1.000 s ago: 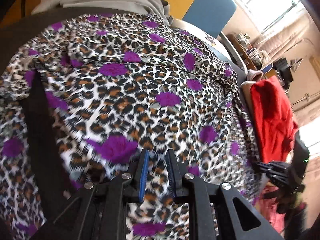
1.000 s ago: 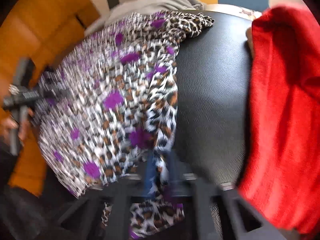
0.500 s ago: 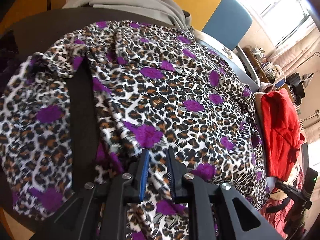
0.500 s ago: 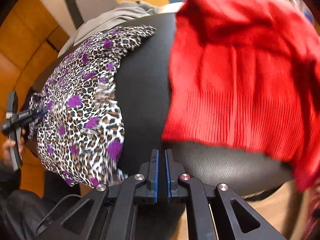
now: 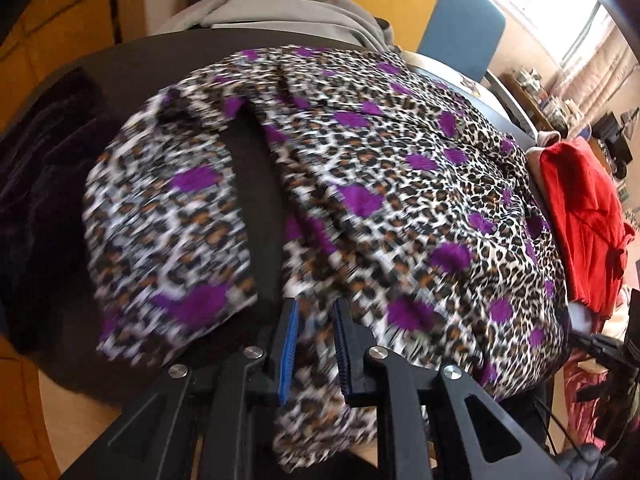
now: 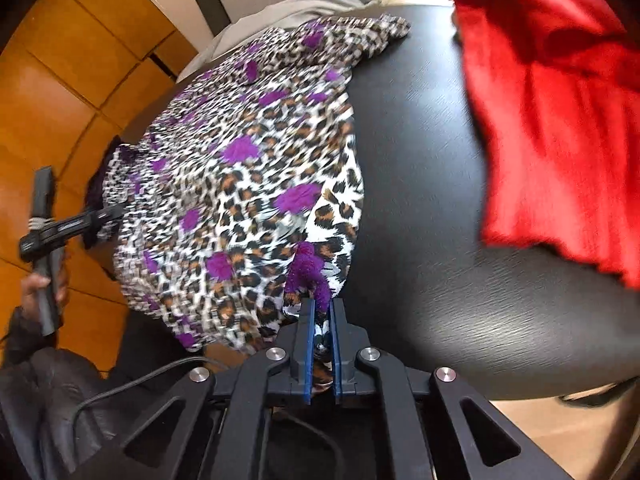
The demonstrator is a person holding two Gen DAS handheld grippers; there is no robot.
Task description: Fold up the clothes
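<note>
A leopard-print garment with purple spots (image 5: 380, 200) lies spread over a black table (image 6: 420, 200). My left gripper (image 5: 314, 316) has its blue pads a small gap apart with the garment's near hem between them. My right gripper (image 6: 320, 312) is shut on the garment's near right corner (image 6: 312, 276) at the table's front edge. The garment also shows in the right wrist view (image 6: 248, 184), with the left gripper (image 6: 108, 216) at its far left edge.
A red garment (image 6: 560, 120) lies on the right of the table; it also shows in the left wrist view (image 5: 580, 216). A grey garment (image 5: 280, 12) lies at the back. A dark purple cloth (image 5: 36, 184) sits at the left. Yellow and blue chairs stand behind.
My right gripper has moved left, away from the red garment, and shut on the leopard garment's corner. The left gripper has drawn back toward the near hem, so more of the garment shows.
</note>
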